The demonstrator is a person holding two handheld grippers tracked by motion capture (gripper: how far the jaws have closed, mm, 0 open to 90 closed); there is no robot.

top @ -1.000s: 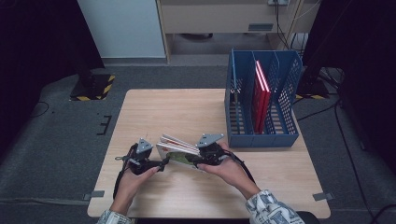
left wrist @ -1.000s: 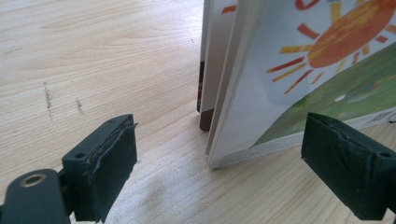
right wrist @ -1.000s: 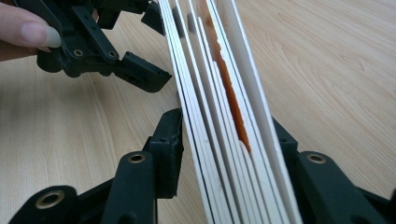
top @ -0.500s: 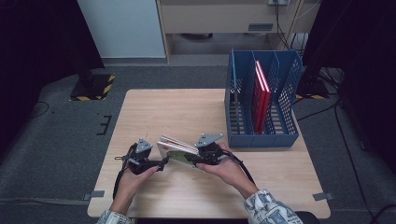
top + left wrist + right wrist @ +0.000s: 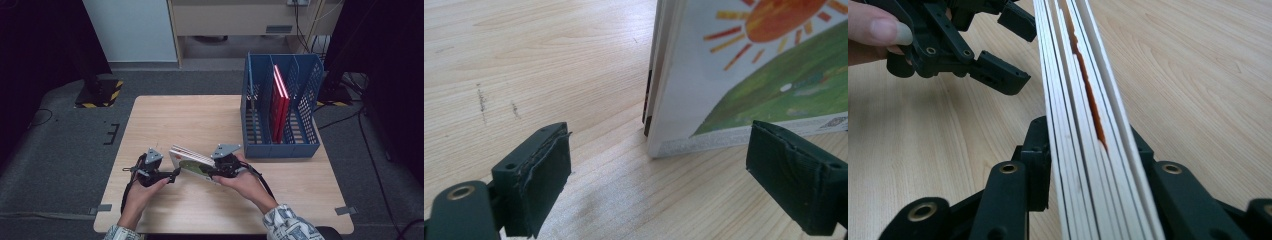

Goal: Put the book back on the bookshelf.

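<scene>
Board book pinched on edge, near side of the surface

The right tool (image 5: 1088, 165) has just been squeezing shut on the picture book (image 5: 192, 164), jaws clamped on its pages; the cover's cut off in the left gripper view. Left tool (image 5: 659, 185) gapes open, holding nothing, book's corner just ahead. Blue rack (image 5: 260, 145) sits well apart.

surface: pale wooden rectangular table (image 5: 200, 120) on grey floor | back right: blue plastic mesh file rack (image 5: 306, 145) stood on it, red books upright inside | front middle: board picture book (image 5: 192, 162) rested on one corner
</scene>
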